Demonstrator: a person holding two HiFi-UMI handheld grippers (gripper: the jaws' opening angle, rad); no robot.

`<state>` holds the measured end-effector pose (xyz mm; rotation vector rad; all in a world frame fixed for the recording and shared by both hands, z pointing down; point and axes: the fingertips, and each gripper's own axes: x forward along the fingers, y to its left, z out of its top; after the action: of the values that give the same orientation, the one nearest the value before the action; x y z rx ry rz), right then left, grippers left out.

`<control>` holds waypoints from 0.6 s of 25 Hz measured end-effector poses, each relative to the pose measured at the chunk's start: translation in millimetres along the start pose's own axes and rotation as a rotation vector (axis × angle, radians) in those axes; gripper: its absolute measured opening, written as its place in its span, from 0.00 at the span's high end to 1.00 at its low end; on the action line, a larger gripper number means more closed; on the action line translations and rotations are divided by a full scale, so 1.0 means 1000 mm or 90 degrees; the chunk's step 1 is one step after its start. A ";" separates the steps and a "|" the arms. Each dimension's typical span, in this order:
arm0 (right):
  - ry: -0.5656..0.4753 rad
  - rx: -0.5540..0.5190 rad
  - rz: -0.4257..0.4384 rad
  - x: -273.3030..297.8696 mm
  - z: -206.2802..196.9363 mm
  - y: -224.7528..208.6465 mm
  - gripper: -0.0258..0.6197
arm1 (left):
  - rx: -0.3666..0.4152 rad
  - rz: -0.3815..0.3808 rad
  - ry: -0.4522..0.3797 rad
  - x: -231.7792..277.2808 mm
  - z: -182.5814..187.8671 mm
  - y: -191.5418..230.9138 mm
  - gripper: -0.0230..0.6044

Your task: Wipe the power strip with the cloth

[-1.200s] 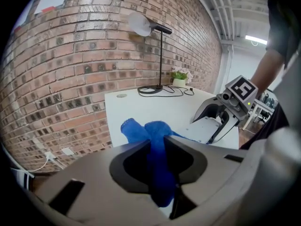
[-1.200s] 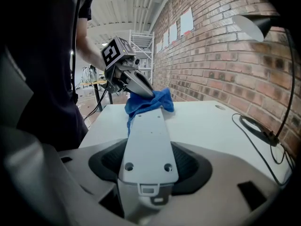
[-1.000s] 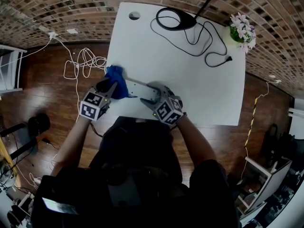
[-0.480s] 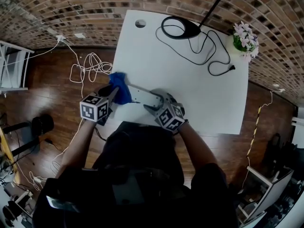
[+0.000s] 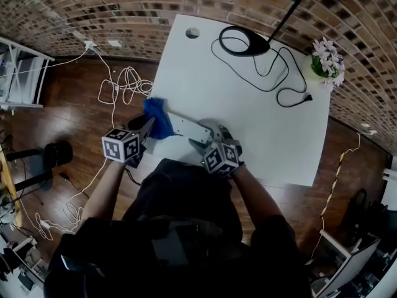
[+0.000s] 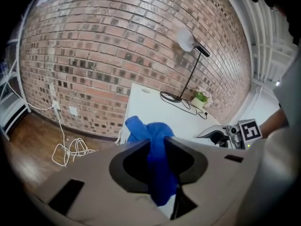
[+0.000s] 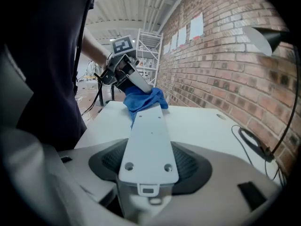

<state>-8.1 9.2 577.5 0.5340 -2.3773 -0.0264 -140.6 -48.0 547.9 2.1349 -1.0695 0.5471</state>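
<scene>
White tabletop (image 5: pixel 248 98) under brick walls: at its near-left corner, the right gripper (image 5: pixel 201 138) clamps one end of the long white plastic power strip (image 5: pixel 185 125). The left gripper (image 5: pixel 146 128) pinches the crumpled blue cloth (image 5: pixel 158 115) against the other end. Wiping looks under way; next, drag the cloth along the strip.

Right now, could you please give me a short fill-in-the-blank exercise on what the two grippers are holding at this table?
1. The left gripper has its tongs shut on a ____ cloth.
2. The right gripper grips the white power strip, whose far end touches the ____.
3. The table stands next to a ____ wall.
Missing words: blue; cloth; brick.
</scene>
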 end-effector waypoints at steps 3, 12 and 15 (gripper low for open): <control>0.003 -0.100 -0.013 0.000 0.005 0.004 0.52 | -0.005 -0.016 -0.014 -0.007 0.007 -0.005 0.79; 0.045 -0.355 -0.059 -0.013 0.007 -0.001 0.53 | 0.269 -0.238 0.140 0.017 0.000 -0.059 0.74; 0.064 -0.393 -0.066 -0.018 0.002 -0.003 0.53 | 0.302 -0.316 0.202 0.025 -0.011 -0.075 0.70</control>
<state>3.9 13.5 563.6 0.3431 -2.0906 -0.7336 -65.9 -21.3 542.3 2.4840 -0.2237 0.9185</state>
